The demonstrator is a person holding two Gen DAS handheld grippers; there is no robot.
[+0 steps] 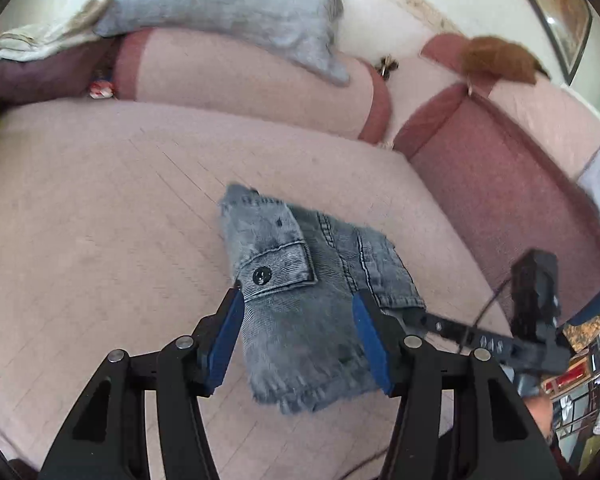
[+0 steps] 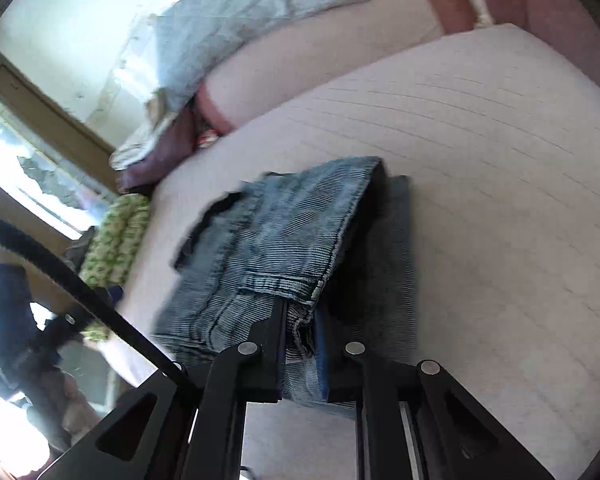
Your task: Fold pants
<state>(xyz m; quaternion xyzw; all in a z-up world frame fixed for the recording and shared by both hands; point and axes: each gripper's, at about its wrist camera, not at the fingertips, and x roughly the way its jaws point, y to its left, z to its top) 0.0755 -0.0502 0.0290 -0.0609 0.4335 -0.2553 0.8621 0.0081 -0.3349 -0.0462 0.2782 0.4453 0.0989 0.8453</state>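
Right gripper [image 2: 300, 354] pinches the denim shorts' [image 1: 300, 280] edge at five o'clock – a late fold. Left gripper [image 1: 298, 340] hovers wide, empty – likely next, laying the flap flat.

The pants [image 1: 300, 304] are faded grey-blue denim with a black button [image 1: 262, 276], lying on a pale pink sofa seat [image 1: 100, 208] crossed by thin dark lines. At twelve o'clock a light grey-blue pillow [image 1: 236, 4] sits on darker rose cushion trim [image 1: 130, 60]. Both grippers are black with blue pads [image 1: 224, 344]. At nine o'clock in the right view lies a green-and-white patterned cloth [image 2: 118, 236]
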